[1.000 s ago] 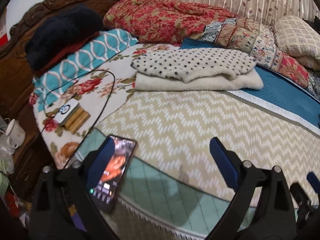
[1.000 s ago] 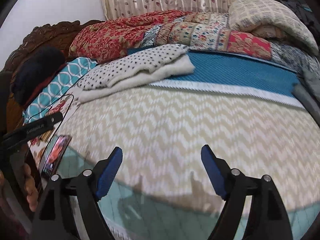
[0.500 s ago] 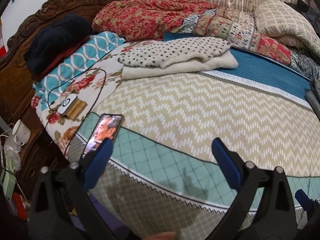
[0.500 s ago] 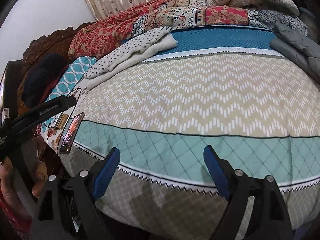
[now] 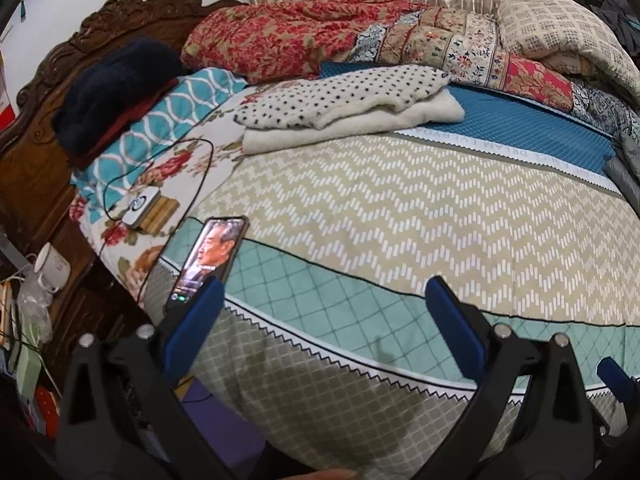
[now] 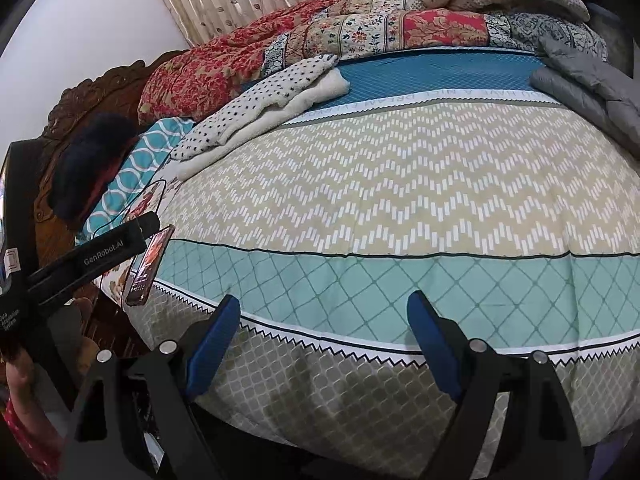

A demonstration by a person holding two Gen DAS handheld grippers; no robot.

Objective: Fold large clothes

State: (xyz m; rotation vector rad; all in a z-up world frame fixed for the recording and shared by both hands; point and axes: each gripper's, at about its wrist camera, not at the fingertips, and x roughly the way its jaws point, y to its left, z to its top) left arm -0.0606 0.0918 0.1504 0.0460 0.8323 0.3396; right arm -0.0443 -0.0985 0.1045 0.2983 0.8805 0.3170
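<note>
Both grippers are hovering off the near edge of the bed (image 5: 400,208), pointing down across it. The left gripper (image 5: 320,320) is standing released, nothing between its blue pads (image 5: 192,320). The right gripper (image 6: 324,340) is likewise unclenched and grasping nothing, its pads (image 6: 430,340) apart over the bed's hanging edge. A folded spotted fleece (image 5: 340,108) is lying toward the far left part of the bed, below the red quilt (image 5: 288,36). A grey jacket (image 6: 592,84) is lying at the right edge. A lit phone (image 5: 210,260) is resting at the near left corner
</note>
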